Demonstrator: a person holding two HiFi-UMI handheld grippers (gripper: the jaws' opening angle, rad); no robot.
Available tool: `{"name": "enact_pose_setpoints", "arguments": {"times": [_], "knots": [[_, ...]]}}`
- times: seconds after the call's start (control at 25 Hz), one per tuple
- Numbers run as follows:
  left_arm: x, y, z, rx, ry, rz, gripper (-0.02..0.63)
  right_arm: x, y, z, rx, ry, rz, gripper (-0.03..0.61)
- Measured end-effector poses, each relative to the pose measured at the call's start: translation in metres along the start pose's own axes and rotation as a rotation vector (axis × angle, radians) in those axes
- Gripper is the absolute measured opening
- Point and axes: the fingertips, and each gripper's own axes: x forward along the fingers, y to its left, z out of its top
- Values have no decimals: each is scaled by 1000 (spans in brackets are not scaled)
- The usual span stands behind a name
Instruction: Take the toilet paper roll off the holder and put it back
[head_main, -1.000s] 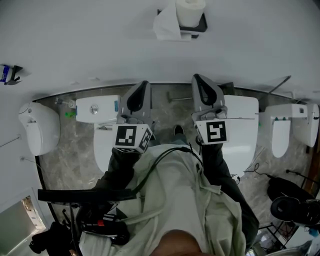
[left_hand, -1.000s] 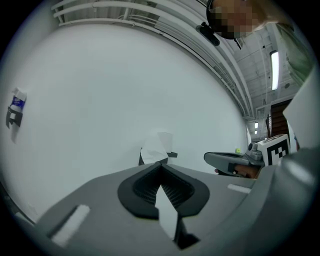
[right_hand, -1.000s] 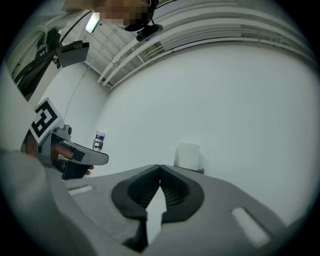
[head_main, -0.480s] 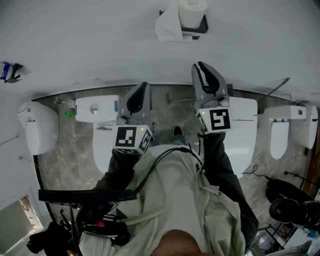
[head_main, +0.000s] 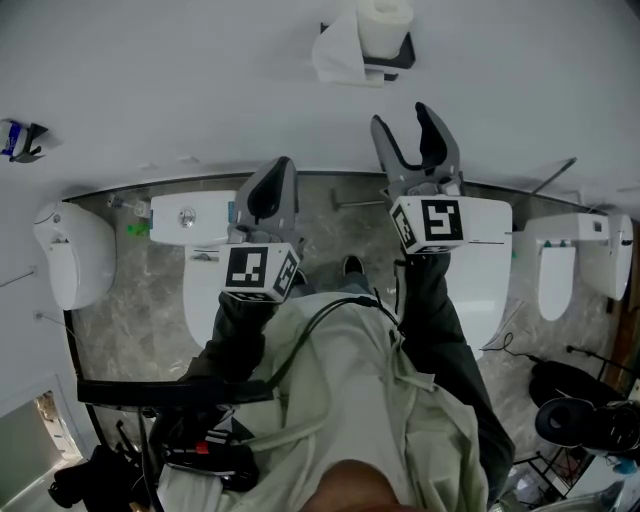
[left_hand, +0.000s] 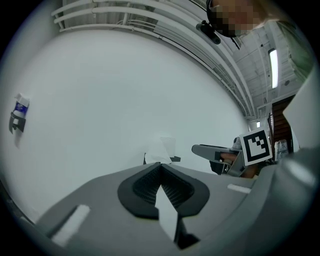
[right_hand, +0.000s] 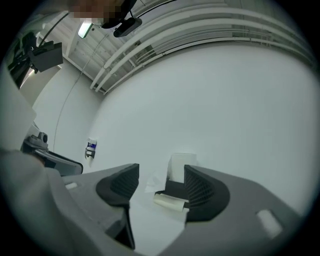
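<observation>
The toilet paper roll (head_main: 385, 20) sits on its black holder (head_main: 396, 52) on the white wall (head_main: 200, 80), at the far side of the scene. A loose sheet (head_main: 335, 58) hangs down at the roll's left. The right gripper (head_main: 403, 125) is nearer than the roll and well apart from it, and it points toward it. In the right gripper view the roll and holder show in the gap between the two jaws, far beyond the pads. Those jaws stand apart and are opening, and nothing touches the pads. The right arm is stretched forward in a dark sleeve (head_main: 440, 320). It holds this gripper farther out than the other one, with its marker cube turned up toward the head camera, above the white toilet (head_main: 485, 270) on the right.

The left gripper (head_main: 277, 172) is held nearer and to the left, over another toilet (head_main: 205, 290). Its jaws are pressed together with nothing between them, and its tip points at the bare wall. The roll lies far beyond it and to the right.
</observation>
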Motion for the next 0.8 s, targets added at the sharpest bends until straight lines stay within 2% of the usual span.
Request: {"name": "enact_pose_setpoints", "arguments": {"times": [0.2,0.4,0.64,0.8], "knots": [[-2,2,2,-2,-6,2,6,8,-9,-5,-10,33,-50,369],[-6,-6,-7,-16,13,-9,7,26,-24,-10,-16,74,-75,434],[-18,-6,-8,-16,24,-3,6,64,-39,-13,-5,106,-78,442],[-25,15,-11,-19,26,33,6,99,-48,-19,-2,142,-96,448]]}}
